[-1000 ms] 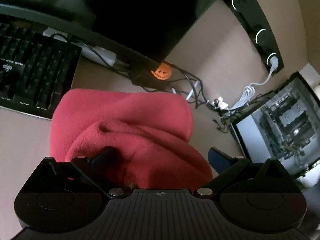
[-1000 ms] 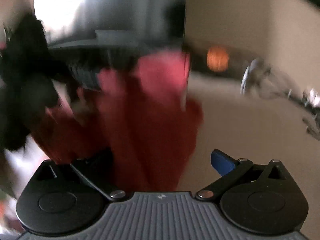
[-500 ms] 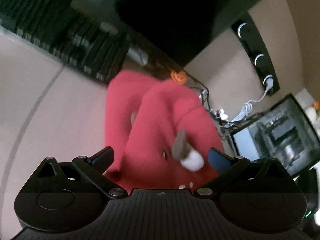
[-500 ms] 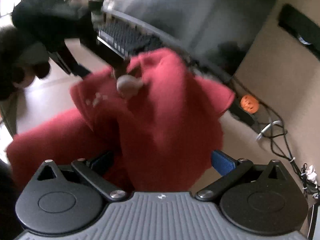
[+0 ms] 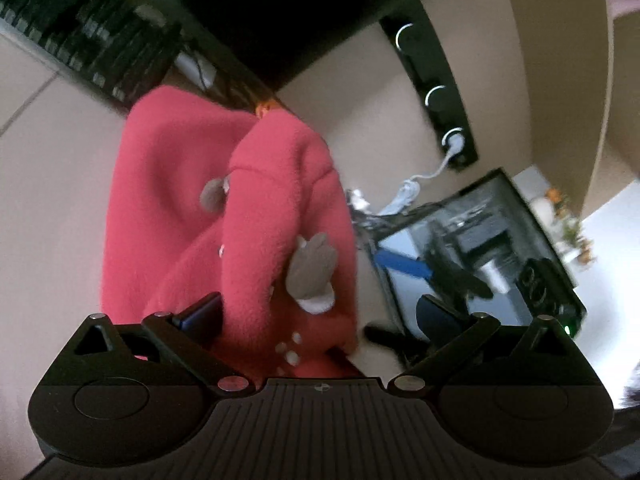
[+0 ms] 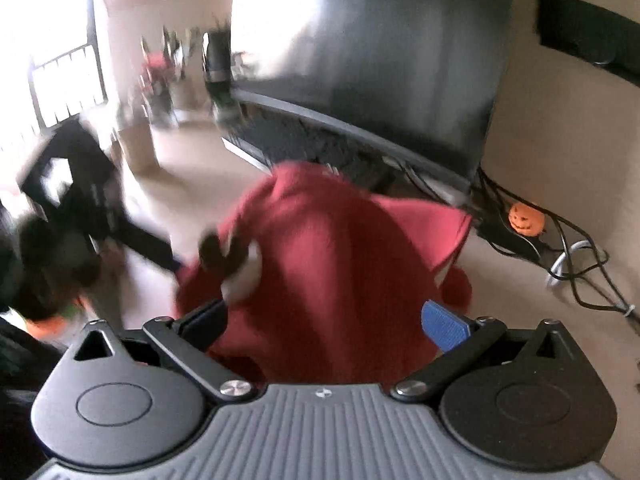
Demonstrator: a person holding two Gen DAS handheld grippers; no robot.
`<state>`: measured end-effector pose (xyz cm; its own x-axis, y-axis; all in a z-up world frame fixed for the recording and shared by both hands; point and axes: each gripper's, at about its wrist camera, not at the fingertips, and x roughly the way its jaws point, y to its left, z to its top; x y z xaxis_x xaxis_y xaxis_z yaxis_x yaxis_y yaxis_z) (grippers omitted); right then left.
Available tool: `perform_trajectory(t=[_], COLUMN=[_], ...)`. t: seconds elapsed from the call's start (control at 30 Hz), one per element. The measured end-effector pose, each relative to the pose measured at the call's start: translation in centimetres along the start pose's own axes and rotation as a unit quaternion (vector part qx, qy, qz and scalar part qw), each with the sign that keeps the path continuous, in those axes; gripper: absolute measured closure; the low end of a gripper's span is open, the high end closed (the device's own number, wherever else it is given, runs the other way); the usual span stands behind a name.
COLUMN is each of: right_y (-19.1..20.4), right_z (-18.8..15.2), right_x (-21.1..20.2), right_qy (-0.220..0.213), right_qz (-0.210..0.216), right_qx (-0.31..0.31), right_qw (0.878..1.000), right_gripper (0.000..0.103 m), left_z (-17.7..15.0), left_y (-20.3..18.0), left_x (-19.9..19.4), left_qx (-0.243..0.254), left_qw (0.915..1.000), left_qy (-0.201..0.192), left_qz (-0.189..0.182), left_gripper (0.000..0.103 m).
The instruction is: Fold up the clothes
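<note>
- Red fleece garment (image 5: 256, 216): bunched and hanging in folds above the beige worktop (image 5: 52, 184); grey-and-white appliqué patches (image 5: 314, 276) on its front.
- Left claw (image 5: 316, 312): spread wide, fleece lying between the fingers and against the left pad; whether it grips the fleece cannot be told.
- Right claw (image 6: 324, 320): spread wide, blue pad (image 6: 442, 330) bare, garment (image 6: 332, 264) filling the gap; grip not discernible.
- Left wrist view only: wall socket strip (image 5: 436, 92), glass-sided computer case (image 5: 480, 256), the other claw's blue finger (image 5: 404, 264).
- Right wrist view only: monitor (image 6: 380, 60), bright window (image 6: 64, 80), blurred dark handset (image 6: 80, 208) of the other claw.
- Both views: black keyboard (image 5: 88, 52), orange pumpkin figure (image 6: 526, 219).
</note>
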<state>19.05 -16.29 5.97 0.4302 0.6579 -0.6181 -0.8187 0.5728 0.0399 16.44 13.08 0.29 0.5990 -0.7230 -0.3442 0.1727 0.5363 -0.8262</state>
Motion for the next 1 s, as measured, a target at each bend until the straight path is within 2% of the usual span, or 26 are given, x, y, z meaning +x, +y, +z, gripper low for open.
perform_trajectory(t=[0.07, 0.1, 0.2, 0.23, 0.27, 0.33, 0.43, 0.53, 0.6, 0.63, 0.73, 0.77, 0.87, 0.9, 1.0], right_y=[-1.4, -1.8, -1.6, -1.6, -1.6, -1.6, -2.2, -4.9, -6.4, -6.4, -5.9, -5.4, -4.0, -3.8, -3.9], right_z=[0.8, 1.1, 2.0, 2.3, 2.6, 3.0, 2.8, 2.1, 1.6, 1.4, 1.1, 1.1, 0.5, 0.2, -0.9], right_x=[-0.5, -0.3, 3.1, 4.6, 6.3, 9.5, 14.3, 15.7, 16.2, 15.4, 12.2, 10.8, 7.6, 7.2, 8.4], right_qy=[-0.02, -0.025, -0.005, 0.003, 0.01, 0.041, 0.101, 0.116, 0.122, 0.117, 0.088, 0.071, 0.035, 0.035, 0.074], right_qz=[0.002, -0.01, -0.115, -0.138, -0.143, -0.14, -0.129, -0.088, -0.065, -0.064, -0.079, -0.09, -0.119, -0.13, -0.161], right_qx=[0.025, 0.035, 0.048, 0.05, 0.057, 0.064, 0.085, 0.177, 0.227, 0.228, 0.222, 0.212, 0.172, 0.163, 0.15], right_qw=[0.999, 0.999, 0.992, 0.989, 0.988, 0.987, 0.983, 0.973, 0.964, 0.964, 0.968, 0.971, 0.977, 0.977, 0.973], right_gripper=[0.0, 0.0, 0.0, 0.0, 0.0, 0.0, 0.0, 0.0, 0.0, 0.0, 0.0, 0.0, 0.0, 0.0, 0.0], left_z=[-0.7, -0.9, -0.5, -0.2, 0.0, 0.3, 0.8, 0.8, 0.6, 0.4, 0.0, -0.2, -0.8, -1.1, -1.5], left_y=[0.3, 0.3, 0.1, 0.0, -0.1, -1.8, -4.3, -6.7, -6.8, -6.3, -3.5, -2.8, -3.3, -3.3, -3.4], left_x=[-0.3, -0.4, -1.1, -1.4, -1.6, -1.7, -1.8, -0.4, 1.4, 2.5, 5.5, 6.2, 6.8, 6.9, 7.1], left_qx=[-0.004, 0.001, 0.018, 0.024, 0.031, 0.085, 0.164, 0.249, 0.265, 0.256, 0.196, 0.18, 0.194, 0.199, 0.202], left_qw=[0.9999, 0.9997, 0.9982, 0.9974, 0.9966, 0.9921, 0.9793, 0.9611, 0.9567, 0.9587, 0.9645, 0.9645, 0.9575, 0.955, 0.9532], left_qy=[-0.001, -0.002, -0.019, -0.023, -0.027, -0.026, -0.025, -0.033, -0.032, -0.021, 0.019, 0.028, 0.025, 0.028, 0.026], left_qz=[0.011, 0.024, 0.054, 0.063, 0.072, 0.089, 0.115, 0.116, 0.117, 0.122, 0.176, 0.191, 0.212, 0.218, 0.223], left_gripper=[0.001, 0.001, 0.001, 0.001, 0.001, 0.001, 0.001, 0.0, 0.0, 0.0, 0.0, 0.0, 0.0, 0.0, 0.0])
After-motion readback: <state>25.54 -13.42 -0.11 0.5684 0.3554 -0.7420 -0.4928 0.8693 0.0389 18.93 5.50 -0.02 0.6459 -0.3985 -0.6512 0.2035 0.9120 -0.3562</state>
